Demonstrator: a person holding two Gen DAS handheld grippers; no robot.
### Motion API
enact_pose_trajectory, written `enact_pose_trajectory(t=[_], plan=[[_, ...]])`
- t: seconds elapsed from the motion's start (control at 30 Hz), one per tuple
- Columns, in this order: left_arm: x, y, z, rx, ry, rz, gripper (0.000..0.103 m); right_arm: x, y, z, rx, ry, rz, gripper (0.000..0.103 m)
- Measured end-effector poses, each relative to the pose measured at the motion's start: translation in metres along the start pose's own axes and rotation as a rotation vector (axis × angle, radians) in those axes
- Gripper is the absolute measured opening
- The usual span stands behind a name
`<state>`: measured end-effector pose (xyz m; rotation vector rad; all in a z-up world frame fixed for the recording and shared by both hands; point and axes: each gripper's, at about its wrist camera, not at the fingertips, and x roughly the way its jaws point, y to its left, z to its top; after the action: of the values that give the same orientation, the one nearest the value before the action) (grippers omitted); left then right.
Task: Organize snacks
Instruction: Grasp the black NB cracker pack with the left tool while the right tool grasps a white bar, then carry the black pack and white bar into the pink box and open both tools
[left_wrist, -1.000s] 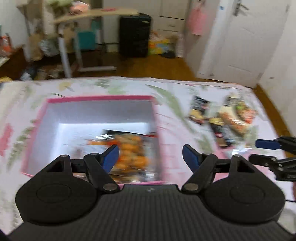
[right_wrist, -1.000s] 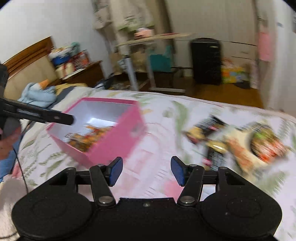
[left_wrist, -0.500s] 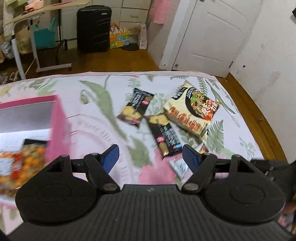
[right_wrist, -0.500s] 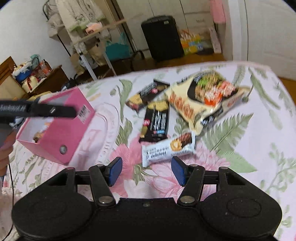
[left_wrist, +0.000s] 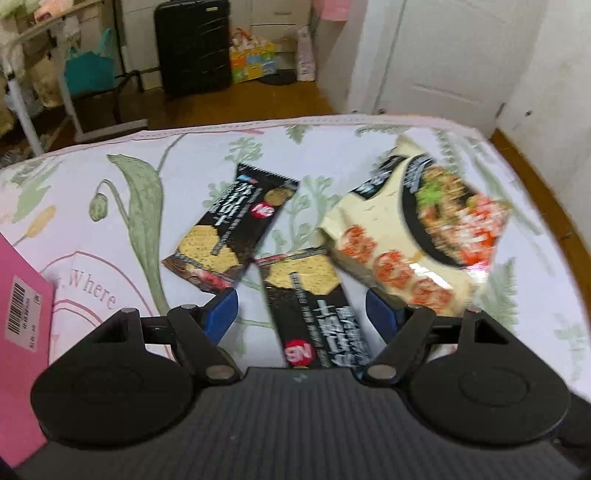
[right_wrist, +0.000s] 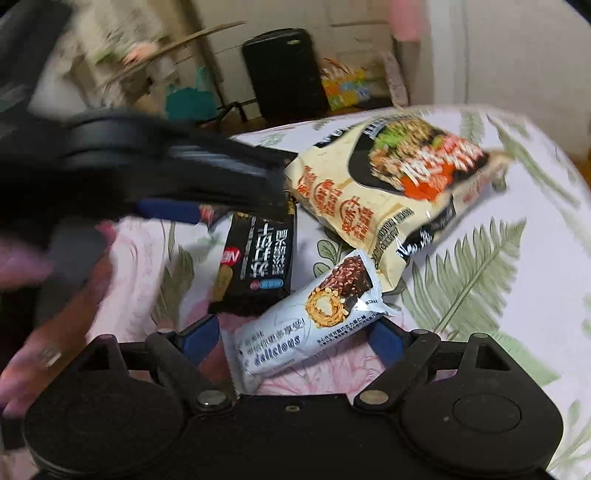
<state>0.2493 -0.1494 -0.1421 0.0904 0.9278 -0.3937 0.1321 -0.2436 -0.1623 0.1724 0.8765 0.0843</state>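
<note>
Snacks lie on a floral bedspread. In the left wrist view my left gripper is open, its fingers either side of a black cracker pack. A second black cracker pack lies further left, a cream noodle bag to the right. The pink box shows only at the left edge. In the right wrist view my right gripper is open around a white chocolate-roll pack. The left gripper reaches in above the black pack, beside the noodle bag.
The bedspread ends at a far edge with wooden floor beyond. A black suitcase, a desk frame and a white door stand behind. The bed's right edge is close to the noodle bag.
Both grippers have swung right, away from the pink box, and come down close over the snack pile. The left now straddles a black cracker pack, the right the white chocolate-roll pack.
</note>
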Motion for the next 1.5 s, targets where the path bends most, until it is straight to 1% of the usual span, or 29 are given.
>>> enact_pose_trajectory(t=[0.07, 0.13, 0.23, 0.33, 0.4, 0.43, 0.53, 0.57, 0.6, 0.63, 0.67, 0.7, 0.73, 0.83, 0.87, 0.9, 0.93, 1.0, 1.07, 1.13, 1.2, 1.3, 1.4, 1.5], plan=[[0.004, 0.0, -0.005, 0.024, -0.027, 0.023, 0.076, -0.002, 0.006, -0.002, -0.076, 0.019, -0.064, 0.09], [0.009, 0.003, -0.01, 0.018, -0.014, 0.023, 0.076, -0.007, 0.004, -0.003, -0.11, 0.031, -0.087, 0.09], [0.009, 0.01, -0.016, -0.032, 0.001, -0.026, 0.076, -0.016, -0.005, -0.006, -0.132, 0.057, -0.105, 0.09], [0.007, 0.007, -0.021, -0.024, 0.004, -0.069, 0.077, -0.025, -0.009, -0.01, -0.177, 0.076, -0.143, 0.09], [0.007, 0.004, -0.023, -0.03, 0.004, -0.113, 0.079, -0.032, -0.011, -0.013, -0.208, 0.079, -0.168, 0.09], [0.008, 0.001, -0.023, -0.025, 0.006, -0.117, 0.079, -0.034, -0.011, -0.014, -0.22, 0.079, -0.178, 0.09], [0.009, -0.007, -0.025, 0.013, 0.006, -0.085, 0.079, -0.04, -0.009, -0.014, -0.258, 0.064, -0.187, 0.09], [0.009, -0.01, -0.027, 0.036, 0.006, -0.07, 0.078, -0.041, -0.009, -0.012, -0.26, 0.052, -0.176, 0.09], [0.008, -0.011, -0.03, 0.06, 0.005, -0.047, 0.07, -0.043, -0.009, -0.012, -0.251, 0.038, -0.151, 0.09], [0.006, -0.012, -0.032, 0.081, -0.001, -0.029, 0.067, -0.043, -0.011, -0.01, -0.228, 0.024, -0.108, 0.09], [0.003, -0.012, -0.034, 0.089, -0.008, -0.021, 0.058, -0.044, -0.013, -0.01, -0.195, 0.011, -0.059, 0.09], [0.001, -0.009, -0.035, 0.086, -0.008, -0.021, 0.051, -0.043, -0.014, -0.01, -0.162, 0.002, -0.021, 0.089], [-0.002, -0.006, -0.036, 0.079, -0.004, -0.021, 0.051, -0.042, -0.016, -0.01, -0.126, -0.006, 0.01, 0.087], [-0.009, 0.004, -0.041, 0.052, 0.007, -0.046, 0.049, -0.033, -0.015, -0.01, -0.066, -0.014, 0.056, 0.077], [-0.011, 0.006, -0.043, 0.045, 0.007, -0.05, 0.048, -0.027, -0.014, -0.009, -0.061, -0.003, 0.051, 0.071], [-0.014, 0.008, -0.044, 0.038, 0.007, -0.054, 0.048, -0.022, -0.013, -0.008, -0.058, 0.007, 0.029, 0.063], [-0.017, 0.01, -0.046, 0.033, 0.008, -0.058, 0.048, -0.017, -0.011, -0.008, -0.05, 0.014, -0.008, 0.057], [-0.024, 0.014, -0.049, 0.01, 0.017, -0.074, 0.048, -0.015, -0.012, -0.005, -0.019, 0.01, -0.062, 0.033], [-0.029, 0.018, -0.051, -0.012, 0.035, -0.096, 0.048, -0.017, -0.016, -0.001, 0.035, 0.02, -0.059, 0.032], [-0.033, 0.023, -0.051, -0.032, 0.062, -0.132, 0.048, -0.02, -0.02, -0.001, 0.093, 0.041, -0.041, 0.032], [-0.037, 0.029, -0.052, -0.052, 0.08, -0.151, 0.048, -0.021, -0.023, -0.002, 0.144, 0.069, -0.018, 0.032], [-0.049, 0.039, -0.059, -0.068, 0.1, -0.183, 0.048, -0.023, -0.025, -0.008, 0.224, 0.107, 0.041, 0.032], [-0.062, 0.049, -0.069, -0.098, 0.118, -0.217, 0.048, -0.029, -0.023, -0.015, 0.294, 0.119, 0.103, 0.032], [-0.075, 0.055, -0.076, -0.108, 0.121, -0.23, 0.048, -0.036, -0.017, -0.021, 0.321, 0.131, 0.147, 0.032]])
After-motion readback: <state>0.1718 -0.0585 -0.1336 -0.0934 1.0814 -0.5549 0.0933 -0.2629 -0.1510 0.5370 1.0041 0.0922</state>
